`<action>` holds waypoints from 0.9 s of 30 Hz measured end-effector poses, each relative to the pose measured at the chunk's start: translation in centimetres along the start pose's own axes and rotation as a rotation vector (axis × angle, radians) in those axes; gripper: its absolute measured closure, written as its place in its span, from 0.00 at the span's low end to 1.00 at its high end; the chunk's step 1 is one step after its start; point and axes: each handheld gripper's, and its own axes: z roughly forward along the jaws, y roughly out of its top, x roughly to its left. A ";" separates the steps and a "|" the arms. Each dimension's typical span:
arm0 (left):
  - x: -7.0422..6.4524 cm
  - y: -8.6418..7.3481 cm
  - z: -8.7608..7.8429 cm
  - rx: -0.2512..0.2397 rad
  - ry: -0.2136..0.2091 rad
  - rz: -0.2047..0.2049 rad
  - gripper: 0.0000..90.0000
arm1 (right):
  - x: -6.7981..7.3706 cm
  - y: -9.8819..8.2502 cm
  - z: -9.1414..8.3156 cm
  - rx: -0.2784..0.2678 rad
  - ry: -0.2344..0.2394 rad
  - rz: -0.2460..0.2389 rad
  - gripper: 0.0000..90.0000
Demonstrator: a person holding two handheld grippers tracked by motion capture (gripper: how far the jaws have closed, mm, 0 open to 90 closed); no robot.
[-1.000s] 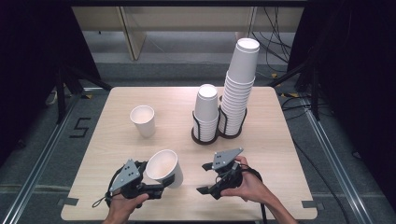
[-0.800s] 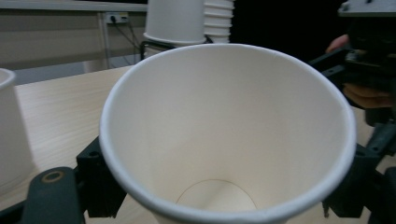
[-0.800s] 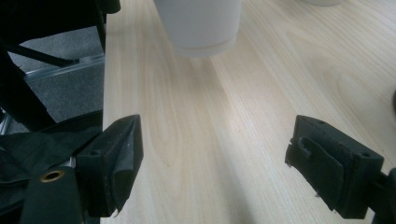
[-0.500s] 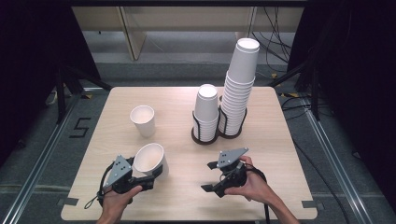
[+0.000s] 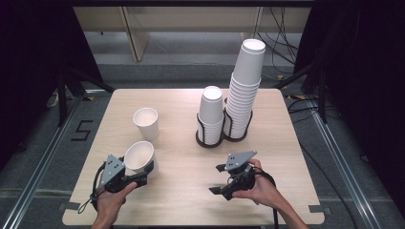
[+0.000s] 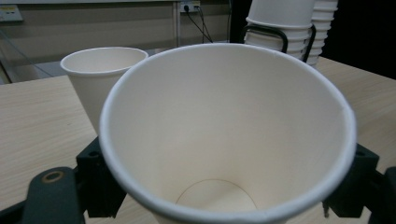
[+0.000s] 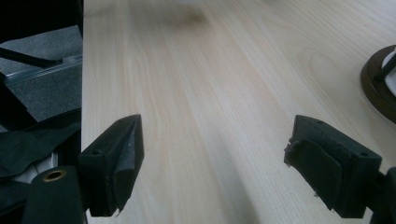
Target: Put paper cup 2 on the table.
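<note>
My left gripper (image 5: 143,170) is shut on a white paper cup (image 5: 139,156), which tilts with its mouth up and back toward the hand near the table's front left. In the left gripper view the held cup (image 6: 224,140) sits between the jaws of the left gripper (image 6: 224,183), its empty inside facing the camera. A second white cup (image 5: 145,123) stands upright just beyond it, seen as the far cup (image 6: 98,79). My right gripper (image 5: 218,179) hovers at the front right, open, with bare wood between the jaws of the right gripper (image 7: 219,163).
A black wire holder (image 5: 210,140) at the table's middle back carries a short cup stack (image 5: 211,112) and a tall cup stack (image 5: 243,88). Its round base (image 7: 380,79) shows at the right gripper view's edge. The wooden table (image 5: 181,171) has dark floor around it.
My left gripper has carried the held cup leftward, closer to the upright cup. The right gripper has stayed about where it was, still open.
</note>
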 end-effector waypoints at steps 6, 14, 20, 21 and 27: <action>1.3 -0.2 0.1 0.008 0.051 0.000 0.20 | -0.2 -0.2 -0.2 0.006 -0.021 -0.003 0.21; 2.3 -0.3 0.7 0.021 0.084 -0.003 0.20 | -0.4 -0.5 -0.3 0.011 -0.031 0.004 0.21; 3.0 -0.4 1.1 0.030 0.114 -0.008 0.20 | -0.6 -0.6 -0.5 0.010 -0.033 0.006 0.21; 3.1 -0.4 1.1 0.029 0.117 -0.012 0.20 | -0.6 -0.7 -0.5 0.008 -0.030 0.008 0.21; 3.7 -0.4 1.2 0.032 0.134 -0.019 0.19 | -0.7 -0.9 -0.6 0.011 -0.043 0.013 0.21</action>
